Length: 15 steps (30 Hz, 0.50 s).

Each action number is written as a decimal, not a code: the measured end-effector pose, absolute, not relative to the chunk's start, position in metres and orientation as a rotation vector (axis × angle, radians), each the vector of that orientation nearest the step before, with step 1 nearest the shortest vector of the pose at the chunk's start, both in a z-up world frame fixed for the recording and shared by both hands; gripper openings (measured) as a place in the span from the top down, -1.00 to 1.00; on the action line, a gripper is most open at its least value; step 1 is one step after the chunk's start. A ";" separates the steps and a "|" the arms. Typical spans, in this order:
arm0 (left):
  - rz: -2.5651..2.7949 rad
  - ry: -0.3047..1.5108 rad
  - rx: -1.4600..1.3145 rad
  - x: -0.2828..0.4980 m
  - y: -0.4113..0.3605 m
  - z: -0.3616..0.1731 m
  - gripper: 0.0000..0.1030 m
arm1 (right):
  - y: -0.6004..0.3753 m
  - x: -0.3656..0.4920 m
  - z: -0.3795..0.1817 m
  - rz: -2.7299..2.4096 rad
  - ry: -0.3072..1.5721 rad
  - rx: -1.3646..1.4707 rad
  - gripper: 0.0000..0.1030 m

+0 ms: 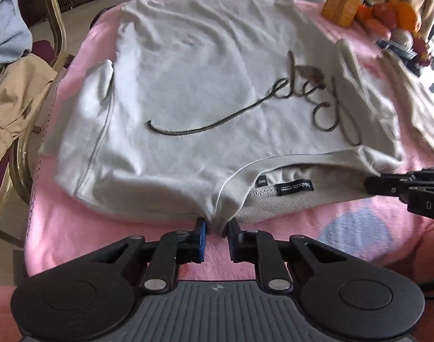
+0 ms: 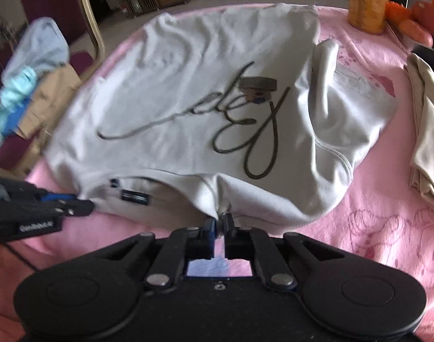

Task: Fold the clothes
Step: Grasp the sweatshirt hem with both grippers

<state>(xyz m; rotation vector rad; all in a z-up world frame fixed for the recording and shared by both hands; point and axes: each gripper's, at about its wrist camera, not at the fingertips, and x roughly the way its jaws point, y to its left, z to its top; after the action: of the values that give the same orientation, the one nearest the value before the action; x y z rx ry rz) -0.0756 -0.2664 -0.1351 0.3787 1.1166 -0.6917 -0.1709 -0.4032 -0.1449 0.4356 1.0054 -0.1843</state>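
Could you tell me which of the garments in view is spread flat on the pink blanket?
The grey sweatshirt with the dark script lettering; the light blue and tan clothes are heaped on the chair.

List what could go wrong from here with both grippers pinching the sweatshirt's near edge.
1. The left gripper and right gripper each hold only a small pinch of the sweatshirt near its collar, so the fabric may slip out on lifting.
2. The pink blanket underneath could drag or bunch.

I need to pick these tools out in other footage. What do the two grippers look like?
Both are matte black linkage frames with silver pivot pins and round black side discs. The left gripper shows a blue pad and a ribbed grey base. The right gripper also has a blue pad, with white lettering on its side.
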 end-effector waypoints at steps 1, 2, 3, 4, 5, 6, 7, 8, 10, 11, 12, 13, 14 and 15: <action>-0.697 1.133 0.376 -0.076 -0.265 -0.135 0.71 | -0.404 -0.173 -0.143 -0.175 1.013 0.448 0.90; -0.700 1.150 0.377 -0.076 -0.263 -0.136 0.71 | -0.404 -0.174 -0.143 -0.169 1.024 0.450 0.90; -0.697 1.170 0.392 -0.076 -0.265 -0.141 0.71 | -0.401 -0.172 -0.146 -0.168 1.040 0.435 0.90; -0.694 1.185 0.408 -0.076 -0.267 -0.146 0.68 | -0.398 -0.171 -0.148 -0.167 1.056 0.421 0.90; -0.693 1.177 0.426 -0.078 -0.268 -0.146 0.66 | -0.396 -0.170 -0.151 -0.166 1.071 0.406 0.90; -0.692 1.169 0.443 -0.080 -0.269 -0.146 0.66 | -0.393 -0.168 -0.153 -0.166 1.087 0.391 0.89; -0.691 1.162 0.461 -0.082 -0.270 -0.146 0.62 | -0.390 -0.167 -0.156 -0.165 1.102 0.376 0.86; -0.691 1.153 0.472 -0.083 -0.271 -0.145 0.56 | -0.389 -0.166 -0.157 -0.162 1.110 0.375 0.82; -0.700 1.124 0.437 -0.079 -0.262 -0.132 0.53 | -0.395 -0.170 -0.150 -0.153 1.096 0.418 0.78; -0.704 1.109 0.419 -0.078 -0.258 -0.125 0.54 | -0.400 -0.173 -0.145 -0.150 1.082 0.452 0.74; -0.708 1.094 0.402 -0.076 -0.254 -0.118 0.54 | -0.406 -0.177 -0.138 -0.147 1.062 0.484 0.73; -0.712 1.080 0.384 -0.074 -0.249 -0.112 0.53 | -0.411 -0.180 -0.130 -0.148 1.034 0.510 0.70; -0.713 1.064 0.366 -0.072 -0.246 -0.105 0.46 | -0.417 -0.182 -0.121 -0.149 1.003 0.531 0.68; -0.701 1.046 0.344 -0.066 -0.244 -0.100 0.42 | -0.422 -0.184 -0.112 -0.153 0.970 0.545 0.68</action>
<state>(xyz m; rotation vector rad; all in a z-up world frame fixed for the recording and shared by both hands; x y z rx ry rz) -0.0660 -0.2445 -0.1003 0.3444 1.0465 -0.7008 -0.1838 -0.4220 -0.1120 0.5445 0.9699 -0.1527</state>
